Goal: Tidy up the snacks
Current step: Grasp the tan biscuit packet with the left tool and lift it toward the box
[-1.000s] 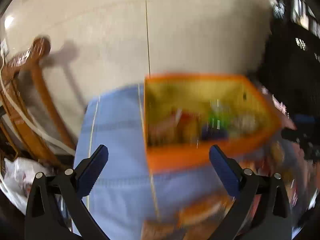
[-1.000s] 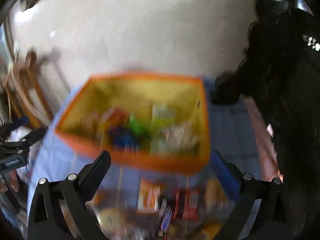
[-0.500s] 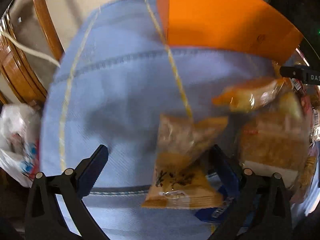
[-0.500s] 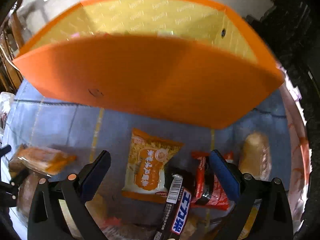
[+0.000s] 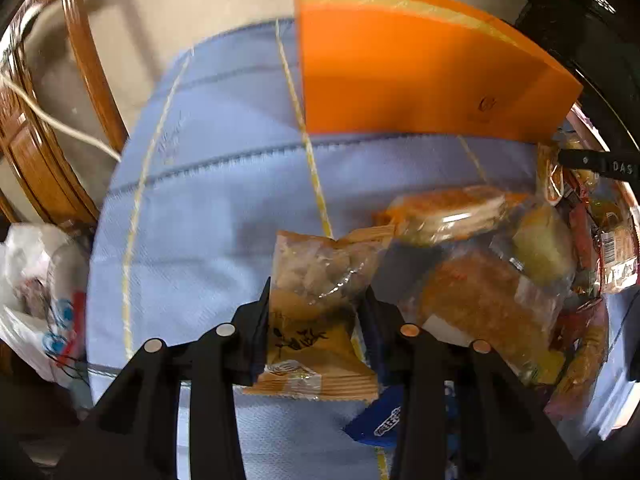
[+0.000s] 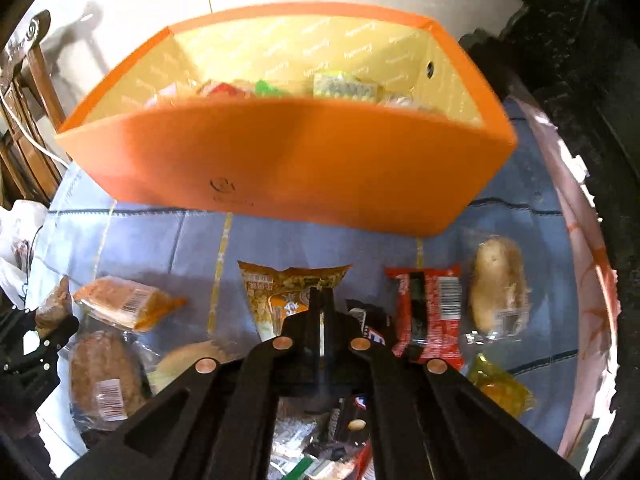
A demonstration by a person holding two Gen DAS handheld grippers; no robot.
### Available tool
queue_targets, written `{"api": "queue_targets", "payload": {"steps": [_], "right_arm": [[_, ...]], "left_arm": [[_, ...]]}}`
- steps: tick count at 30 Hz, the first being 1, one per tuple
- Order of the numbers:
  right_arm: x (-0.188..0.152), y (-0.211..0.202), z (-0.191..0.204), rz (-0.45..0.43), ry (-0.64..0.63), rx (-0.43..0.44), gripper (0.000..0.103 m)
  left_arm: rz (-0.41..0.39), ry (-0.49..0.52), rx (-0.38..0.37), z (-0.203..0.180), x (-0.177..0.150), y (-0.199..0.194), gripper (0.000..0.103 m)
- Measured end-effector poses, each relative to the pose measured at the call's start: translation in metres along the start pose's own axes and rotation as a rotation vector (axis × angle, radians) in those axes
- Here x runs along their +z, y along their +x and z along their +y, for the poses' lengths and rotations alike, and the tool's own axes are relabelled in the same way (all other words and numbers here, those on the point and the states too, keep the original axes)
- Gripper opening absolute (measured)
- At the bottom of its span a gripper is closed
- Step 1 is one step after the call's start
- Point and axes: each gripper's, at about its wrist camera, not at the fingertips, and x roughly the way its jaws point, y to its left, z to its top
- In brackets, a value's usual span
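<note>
The orange snack packet [image 5: 316,312] lay on the blue cloth [image 5: 208,184], just short of the orange box [image 5: 404,76]. I was at the pick-up step: my left gripper [image 5: 316,316] was closing with the packet between its jaws. My right gripper [image 6: 321,312] was fully closed over a yellow packet [image 6: 276,292]; whether it pinched the wrapper I couldn't tell. Next, I judged, came lifting over the box's rim.
</note>
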Motion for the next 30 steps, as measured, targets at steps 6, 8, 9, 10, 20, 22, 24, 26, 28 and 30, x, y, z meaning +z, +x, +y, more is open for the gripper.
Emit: {"api": "queue_targets", "payload": {"steps": [6,8,9,10,20,22,24,26,28,30], "right_arm": [[0.011,-0.044,-0.011,-0.09,0.009,-0.001,0.0],[0.014,-0.06,-0.014,-0.134,-0.001,-0.014,0.0],[0.017,-0.063,-0.015,-0.14,0.004,-0.008,0.0],[0.021,-0.066,-0.018,-0.138,0.021,0.016,0.0],[0.011,0.012,-0.005,-0.061,0.014,0.089,0.061],[0.012,0.029,0.004,-0.07,-0.016,0.09,0.07],[0.012,0.034,0.012,-0.095,-0.037,0.132,0.078],[0.013,0.043,0.019,-0.09,-0.052,0.095,0.086],[0.011,0.062,0.022,-0.01,-0.044,0.065,0.05],[0.009,0.063,0.02,-0.021,-0.015,0.038,0.038]], "left_arm": [[-0.062,0.011,0.09,-0.017,0.014,-0.019,0.038],[-0.092,0.031,0.087,-0.038,0.038,-0.019,0.038],[-0.106,0.043,0.084,-0.044,0.046,-0.022,0.038],[-0.119,0.056,0.081,-0.049,0.055,-0.025,0.038],[-0.081,0.006,0.038,-0.036,0.037,-0.033,0.038],[-0.075,-0.008,0.047,-0.03,0.034,-0.033,0.038],[-0.075,-0.011,0.055,-0.027,0.035,-0.035,0.038],[-0.066,-0.019,0.051,-0.024,0.035,-0.034,0.038],[-0.058,-0.016,0.054,-0.024,0.035,-0.033,0.038],[-0.055,-0.005,0.053,-0.026,0.037,-0.032,0.038]]}}
